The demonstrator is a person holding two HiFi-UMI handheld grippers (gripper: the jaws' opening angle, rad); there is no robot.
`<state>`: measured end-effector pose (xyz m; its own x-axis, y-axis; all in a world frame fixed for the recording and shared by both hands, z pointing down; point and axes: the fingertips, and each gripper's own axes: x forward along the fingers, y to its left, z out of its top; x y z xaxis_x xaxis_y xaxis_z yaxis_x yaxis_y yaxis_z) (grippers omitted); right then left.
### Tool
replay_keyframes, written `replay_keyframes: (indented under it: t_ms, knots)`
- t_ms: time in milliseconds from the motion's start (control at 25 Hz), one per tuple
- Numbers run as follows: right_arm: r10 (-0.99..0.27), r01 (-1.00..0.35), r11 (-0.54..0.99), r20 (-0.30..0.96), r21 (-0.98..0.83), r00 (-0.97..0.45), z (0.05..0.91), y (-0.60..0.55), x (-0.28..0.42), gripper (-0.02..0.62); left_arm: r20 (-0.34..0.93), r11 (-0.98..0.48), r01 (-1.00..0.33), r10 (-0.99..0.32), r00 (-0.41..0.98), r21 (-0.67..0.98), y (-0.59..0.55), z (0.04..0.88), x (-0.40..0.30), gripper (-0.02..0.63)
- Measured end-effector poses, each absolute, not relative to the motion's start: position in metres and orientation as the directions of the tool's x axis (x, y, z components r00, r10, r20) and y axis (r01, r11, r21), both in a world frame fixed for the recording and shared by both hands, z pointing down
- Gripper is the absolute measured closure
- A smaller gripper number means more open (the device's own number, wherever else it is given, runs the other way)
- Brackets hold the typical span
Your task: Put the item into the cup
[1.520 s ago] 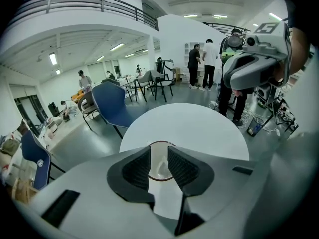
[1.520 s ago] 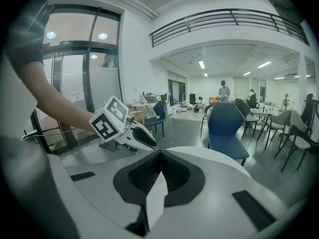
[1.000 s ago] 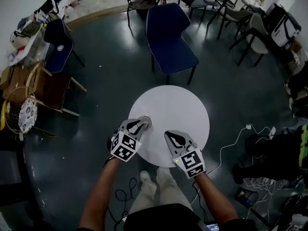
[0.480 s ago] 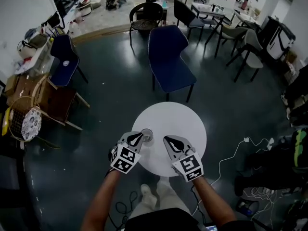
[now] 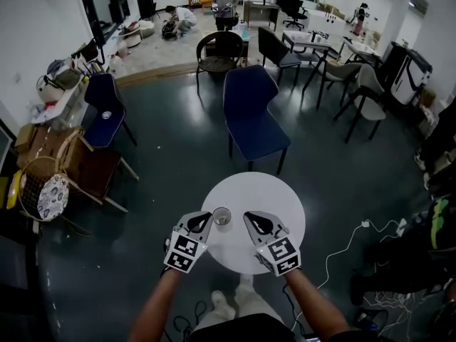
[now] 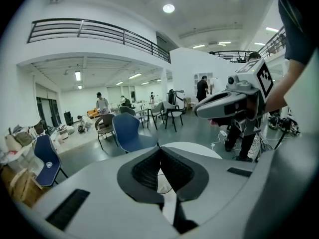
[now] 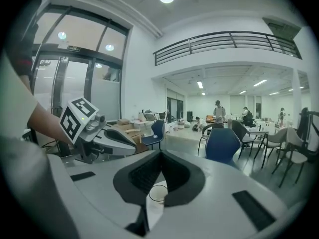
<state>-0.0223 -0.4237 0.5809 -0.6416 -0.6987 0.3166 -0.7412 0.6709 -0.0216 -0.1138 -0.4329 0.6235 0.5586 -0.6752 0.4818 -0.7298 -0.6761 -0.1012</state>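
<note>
A small clear cup [image 5: 221,216] stands near the front left of the round white table [image 5: 274,194]. My left gripper [image 5: 204,220] hovers just left of the cup and my right gripper [image 5: 255,221] just right of it, both shut and empty. In the right gripper view the cup [image 7: 158,193] shows through the gap under the closed jaws of my right gripper [image 7: 160,156]. My left gripper [image 6: 160,149] has its jaw tips together, with the table top [image 6: 194,149] beyond. No loose item shows in any view.
A blue chair [image 5: 253,116] stands behind the table. More chairs and desks [image 5: 342,55] fill the back right. A wooden chair and a basket [image 5: 50,184] sit at the left. White cables [image 5: 356,226] lie on the floor at the right. People stand far back.
The head view has pulled up and away, so the table looks smaller. My left gripper, which was over the cup, now sits just left of it. Both stay shut.
</note>
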Motion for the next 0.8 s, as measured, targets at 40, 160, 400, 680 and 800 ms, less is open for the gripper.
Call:
replay_keyframes:
  t_ms: [40,160,400,680,800]
  knots:
    - [-0.702,-0.744,0.668,0.31,-0.027,-0.641,0.577,-0.421,-0.023,0.579,0.469,-0.67,-0.736,-0.682,0.56,-0.095,-0.428,0.618,-0.115,0.591]
    - [-0.712,-0.751,0.659,0.285,-0.045,-0.642,0.562,-0.414,-0.027,0.579,0.435,-0.651,-0.756,-0.702,0.563,-0.071,-0.416,0.603,-0.121,0.591]
    - [-0.737,-0.773,0.627,0.249,-0.094,-0.628,0.532,-0.4,-0.025,0.579,0.37,-0.611,-0.791,-0.742,0.558,-0.033,-0.388,0.565,-0.134,0.591]
    - [-0.759,-0.783,0.618,0.203,-0.074,-0.619,0.501,-0.374,-0.039,0.578,0.279,-0.601,-0.799,-0.768,0.576,-0.005,-0.352,0.53,-0.154,0.591]
    - [-0.767,-0.786,0.616,0.185,-0.056,-0.614,0.486,-0.36,-0.046,0.578,0.235,-0.599,-0.8,-0.777,0.584,0.01,-0.337,0.513,-0.162,0.591]
